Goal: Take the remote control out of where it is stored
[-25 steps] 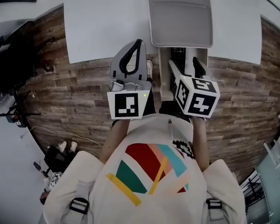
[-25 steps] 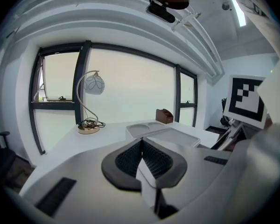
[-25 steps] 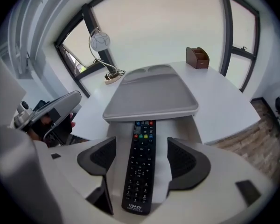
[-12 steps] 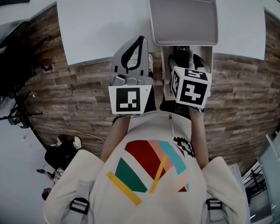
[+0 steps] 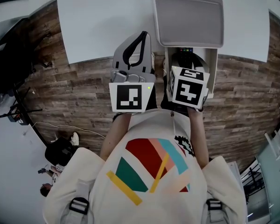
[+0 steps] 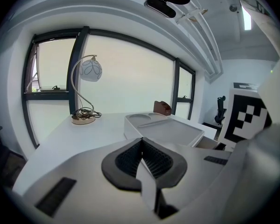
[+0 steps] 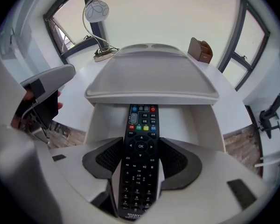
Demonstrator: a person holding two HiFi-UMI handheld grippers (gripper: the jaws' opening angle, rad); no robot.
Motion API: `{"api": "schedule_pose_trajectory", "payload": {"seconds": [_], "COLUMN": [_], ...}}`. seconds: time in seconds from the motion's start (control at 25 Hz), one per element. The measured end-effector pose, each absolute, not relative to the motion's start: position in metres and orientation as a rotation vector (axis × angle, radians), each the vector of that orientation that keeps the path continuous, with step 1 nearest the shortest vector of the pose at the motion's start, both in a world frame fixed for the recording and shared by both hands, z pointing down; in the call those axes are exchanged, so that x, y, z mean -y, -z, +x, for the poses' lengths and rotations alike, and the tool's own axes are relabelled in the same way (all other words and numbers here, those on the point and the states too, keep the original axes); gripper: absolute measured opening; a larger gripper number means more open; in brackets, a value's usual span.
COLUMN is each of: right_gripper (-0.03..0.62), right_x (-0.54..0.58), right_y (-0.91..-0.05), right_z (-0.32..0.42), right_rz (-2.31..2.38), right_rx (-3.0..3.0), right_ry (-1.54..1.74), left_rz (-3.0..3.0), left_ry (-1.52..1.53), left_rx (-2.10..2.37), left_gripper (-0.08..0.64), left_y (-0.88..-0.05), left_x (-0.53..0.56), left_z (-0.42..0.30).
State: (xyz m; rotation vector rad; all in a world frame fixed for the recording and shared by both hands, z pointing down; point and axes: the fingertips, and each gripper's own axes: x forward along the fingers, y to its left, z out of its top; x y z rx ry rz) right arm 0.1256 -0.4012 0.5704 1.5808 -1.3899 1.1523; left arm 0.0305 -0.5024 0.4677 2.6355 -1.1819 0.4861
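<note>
Quick worry list from my end. The right tool (image 7: 141, 153) has just been closing, and its pads now look snug on both long edges of the remote control (image 7: 139, 171), so I'd call that a grasp, just not a proven one. The remote lies flat in the open drawer (image 7: 200, 125), buttons up, with its far end tucked right at the lip of the grey tray top (image 7: 151, 78). The left tool (image 6: 141, 155) is clenched on nothing and hangs just left of the drawer.

What could bite me:
- Lifting straight up. The far end sits so close under that lip that it could catch and lever the remote out of the pads. My guess is it wants to slide toward the near side first.
- Slick plastic sides and a narrow hold. If the squeeze is light, the remote could pivot nose-down or slip.
- The drawer pokes out past the desk (image 5: 107, 22) edge, so a drop near the front could land on the wood floor (image 5: 74, 97).
- Too much drag might shift the whole box.
</note>
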Motion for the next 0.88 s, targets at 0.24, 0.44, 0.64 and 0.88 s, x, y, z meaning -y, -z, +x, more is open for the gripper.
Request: {"api": "schedule_pose_trajectory", "payload": {"seconds": [0.24,0.44,0.64,0.88], "right_gripper": [0.245,0.244,0.244,0.242], "right_x": [0.402,0.405,0.411,0.412], "right_y": [-0.568,-0.557,-0.548,-0.534], "right_z": [0.126,0.134,0.143,0.142], "right_rz": [1.557,1.490,1.447,1.455], "right_rx": [1.398,1.407,1.394,1.415], "right_ry": [-1.164,-1.211,-1.192,-1.156], "left_rz": [2.619,2.622,2.628,2.632], "left_ry": [-0.462,-0.414,-0.358,-0.321], "left_rx": [1.187,1.183,1.203,1.223], "left_gripper": [0.009,0.009,0.009,0.009], "left_y": [-0.465,-0.456,-0.444,-0.435], "left_x": [0.505,0.506,0.509,0.503], "left_z": [0.026,0.029,0.032,0.030]}}
